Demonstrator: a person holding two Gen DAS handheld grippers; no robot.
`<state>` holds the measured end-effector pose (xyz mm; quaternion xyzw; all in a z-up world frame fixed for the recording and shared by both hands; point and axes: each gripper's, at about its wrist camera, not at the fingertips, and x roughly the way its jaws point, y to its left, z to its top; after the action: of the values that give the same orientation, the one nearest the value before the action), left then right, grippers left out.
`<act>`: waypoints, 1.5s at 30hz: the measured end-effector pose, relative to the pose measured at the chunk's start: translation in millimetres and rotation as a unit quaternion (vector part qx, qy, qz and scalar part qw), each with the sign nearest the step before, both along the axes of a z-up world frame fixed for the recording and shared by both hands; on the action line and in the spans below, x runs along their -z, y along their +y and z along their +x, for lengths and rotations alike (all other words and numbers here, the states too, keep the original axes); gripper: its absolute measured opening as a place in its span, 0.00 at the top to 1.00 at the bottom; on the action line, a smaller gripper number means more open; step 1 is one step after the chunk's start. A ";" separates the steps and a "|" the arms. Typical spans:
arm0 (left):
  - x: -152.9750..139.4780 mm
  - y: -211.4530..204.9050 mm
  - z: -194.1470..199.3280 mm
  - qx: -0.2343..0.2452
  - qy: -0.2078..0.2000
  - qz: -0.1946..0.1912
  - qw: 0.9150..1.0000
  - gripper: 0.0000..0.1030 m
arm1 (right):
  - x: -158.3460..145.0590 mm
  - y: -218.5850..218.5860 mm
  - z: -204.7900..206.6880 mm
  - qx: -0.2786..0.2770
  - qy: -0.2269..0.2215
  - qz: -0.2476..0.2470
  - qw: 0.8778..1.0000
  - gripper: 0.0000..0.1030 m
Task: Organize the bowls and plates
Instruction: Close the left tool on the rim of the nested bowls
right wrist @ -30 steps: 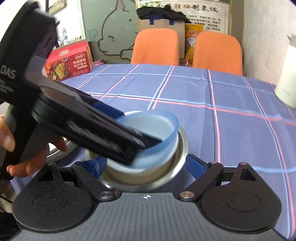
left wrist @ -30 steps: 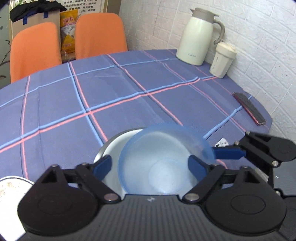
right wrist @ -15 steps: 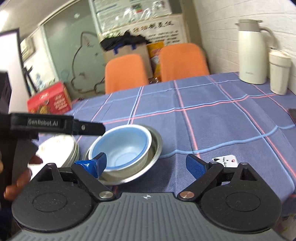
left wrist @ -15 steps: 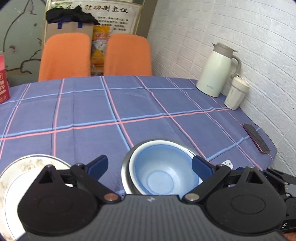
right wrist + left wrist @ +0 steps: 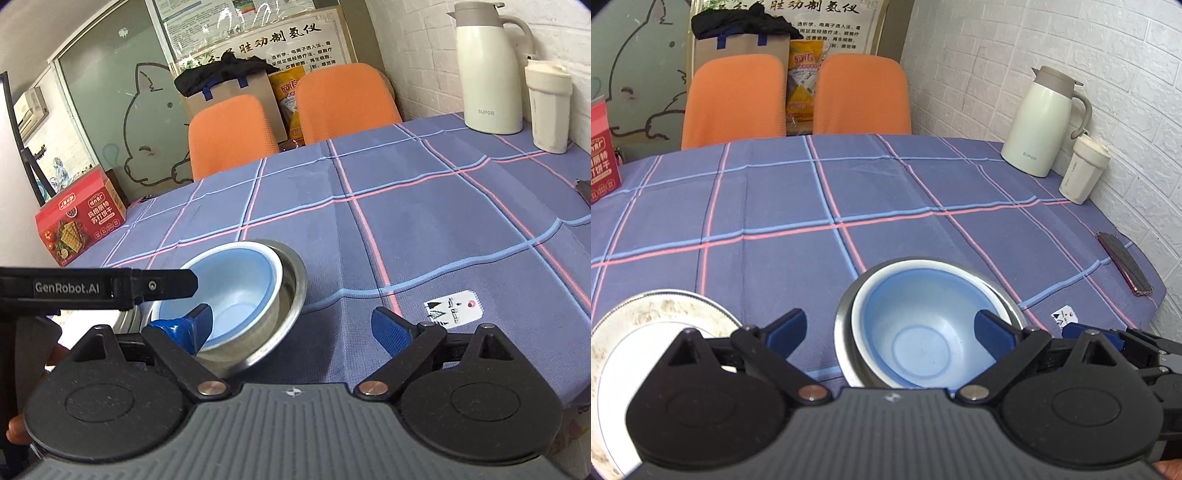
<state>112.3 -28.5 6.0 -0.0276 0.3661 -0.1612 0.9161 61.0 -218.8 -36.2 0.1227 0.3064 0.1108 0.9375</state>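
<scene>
Table (image 5: 886,192) under blue checked cloth, far edge cut by two orange chairs (image 5: 735,96). Near centre: steel bowl (image 5: 1004,291) with blue bowl (image 5: 923,332) nested inside, upright; near rims hidden behind gripper bodies. Near left: plate stack (image 5: 665,314), mostly covered by left gripper (image 5: 890,328), count unclear. Left gripper jaws spread wide, empty, above the bowls. Right gripper (image 5: 291,325) jaws also wide apart, empty; left fingertip overlaps blue bowl in view, contact unclear. Flask (image 5: 1041,122) and cup (image 5: 1084,173) far right. Phone (image 5: 1124,267) at right edge.
</scene>
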 end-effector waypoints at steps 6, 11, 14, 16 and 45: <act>1.4 3.8 9.0 -0.007 0.014 -0.002 1.000 0.07 | 4.2 7.3 12.0 -0.008 0.012 -0.003 1.000 0.22; 10.0 3.7 24.7 -0.003 0.052 -0.012 0.999 0.06 | 14.6 13.5 21.5 -0.012 0.030 -0.013 0.999 0.22; 17.2 -4.1 32.7 0.003 0.064 -0.001 0.998 0.06 | 19.1 15.0 26.9 -0.009 0.038 -0.015 0.999 0.22; 22.2 -7.7 38.2 0.006 0.067 0.005 0.998 0.06 | 20.5 16.5 30.1 -0.012 0.040 -0.016 0.999 0.21; 38.5 -5.3 72.0 0.119 0.127 0.011 0.985 0.07 | 15.0 35.8 29.0 -0.024 0.070 -0.031 0.997 0.18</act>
<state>184.3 -33.7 -32.6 0.0059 0.4823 -0.2607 0.8363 90.0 -183.0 -51.2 0.0931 0.3774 0.1147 0.9142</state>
